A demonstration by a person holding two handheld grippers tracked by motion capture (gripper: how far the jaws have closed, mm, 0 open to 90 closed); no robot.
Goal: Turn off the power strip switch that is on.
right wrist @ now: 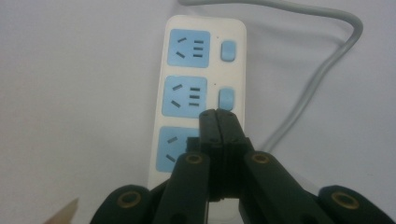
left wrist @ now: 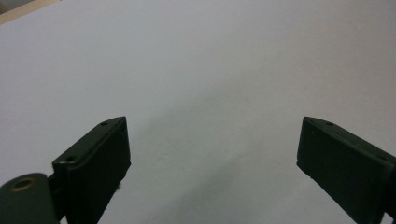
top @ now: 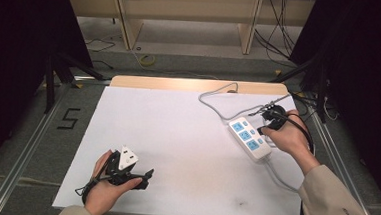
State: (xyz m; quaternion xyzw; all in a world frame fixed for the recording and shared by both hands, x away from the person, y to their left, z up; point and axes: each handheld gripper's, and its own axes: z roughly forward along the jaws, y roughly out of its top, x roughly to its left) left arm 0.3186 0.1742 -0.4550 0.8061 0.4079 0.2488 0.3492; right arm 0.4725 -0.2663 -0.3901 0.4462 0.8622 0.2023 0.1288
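Power strip (right wrist: pixel 198 93) lies under the right tool (right wrist: pixel 218 116), its jaws pressed together; left tool (left wrist: pixel 212 154) spread wide.

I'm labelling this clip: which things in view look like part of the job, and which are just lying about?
Likely in the job:
- power strip, white with blue sockets and switches
- right gripper, jaws shut, over the strip's switches
- grey cord of the strip

Just lying about:
- left gripper, open over bare table
- floor cables beyond the table
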